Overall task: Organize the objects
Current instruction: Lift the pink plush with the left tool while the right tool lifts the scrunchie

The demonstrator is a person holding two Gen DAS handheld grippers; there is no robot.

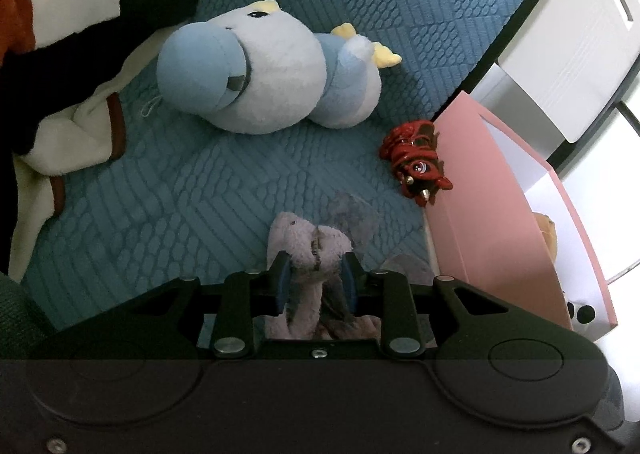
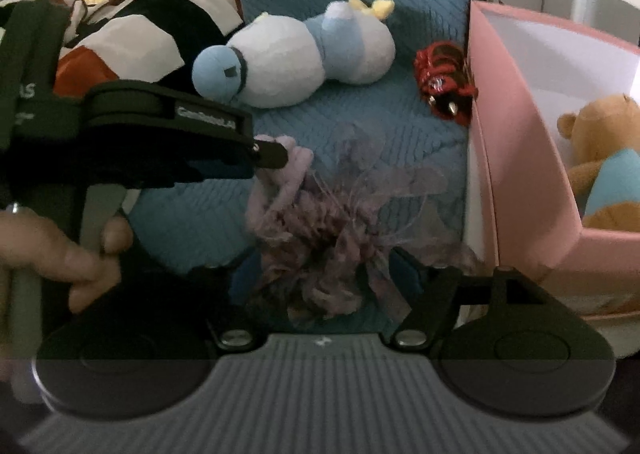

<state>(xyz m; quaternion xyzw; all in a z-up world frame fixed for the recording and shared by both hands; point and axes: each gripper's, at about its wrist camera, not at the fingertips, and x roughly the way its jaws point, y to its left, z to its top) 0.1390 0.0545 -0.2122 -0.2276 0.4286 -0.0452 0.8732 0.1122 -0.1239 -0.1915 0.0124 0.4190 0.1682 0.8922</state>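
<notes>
A fluffy purple toy [image 1: 308, 250] with gauzy frills is held above the blue quilt [image 1: 192, 190]. My left gripper [image 1: 316, 286] is shut on its pale plush end. In the right wrist view the left gripper [image 2: 268, 152] comes in from the left, clamped on the toy [image 2: 320, 222]. My right gripper [image 2: 324, 274] has its fingers spread on either side of the toy's frilly lower part; whether they press it I cannot tell. A blue-and-white plush [image 1: 264, 70] [image 2: 304, 54] and a small red toy [image 1: 416, 158] [image 2: 444, 82] lie on the quilt.
A pink box [image 1: 500, 214] [image 2: 516, 142] stands at the right, against the red toy, with a brown teddy bear [image 2: 600, 158] inside. A large orange, white and black plush [image 1: 60, 34] [image 2: 132, 22] lies at the left. White furniture [image 1: 572, 34] is beyond the bed.
</notes>
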